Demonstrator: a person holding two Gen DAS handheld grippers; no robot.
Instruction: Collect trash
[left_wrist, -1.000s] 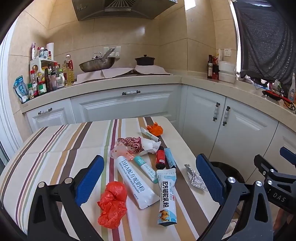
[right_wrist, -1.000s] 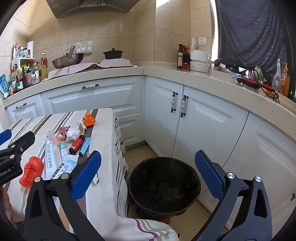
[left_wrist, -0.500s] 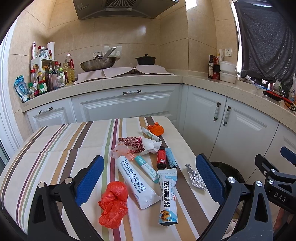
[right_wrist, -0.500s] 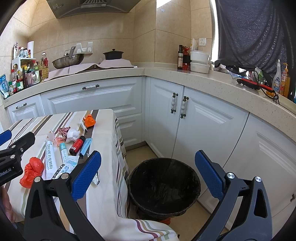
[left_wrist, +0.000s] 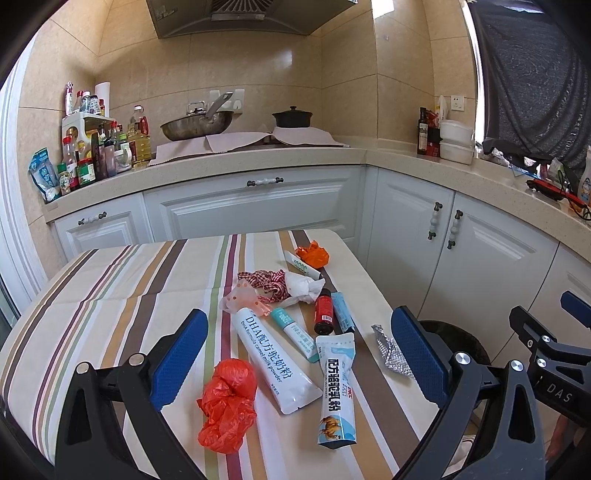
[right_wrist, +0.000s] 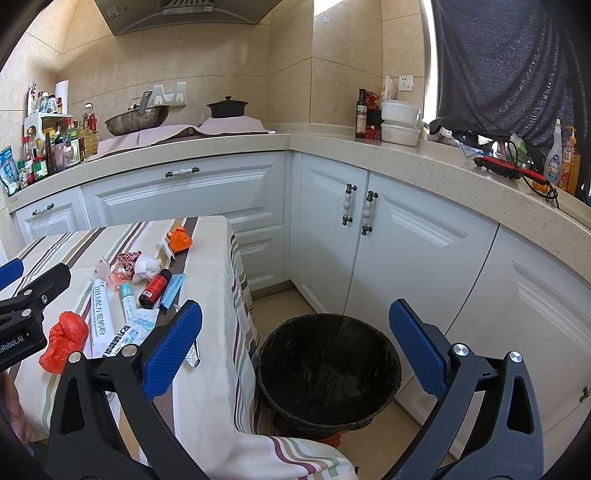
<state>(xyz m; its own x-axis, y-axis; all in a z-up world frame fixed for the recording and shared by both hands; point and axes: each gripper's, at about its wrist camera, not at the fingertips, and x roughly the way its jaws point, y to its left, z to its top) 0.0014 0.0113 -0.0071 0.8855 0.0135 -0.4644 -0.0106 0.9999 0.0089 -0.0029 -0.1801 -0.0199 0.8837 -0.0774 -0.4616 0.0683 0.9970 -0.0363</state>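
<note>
Hovering over the striped surface (left_wrist: 110, 295), left gripper (left_wrist: 299, 354) has jaws spread wide, empty; the trash, including red bag (left_wrist: 227, 402), lies scattered there. Right gripper (right_wrist: 295, 347), jaws equally wide and empty, hangs above black bin (right_wrist: 328, 369) beside that surface.

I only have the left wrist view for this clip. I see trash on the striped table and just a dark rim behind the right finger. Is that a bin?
Observer: Yes, a round bin with a black liner stands on the floor beside the table.
Operator: Anything in it?
Observer: Only the liner shows inside.
Operator: Where is the right gripper?
Observer: The right gripper hangs open, aimed toward the bin, holding nothing.
</note>
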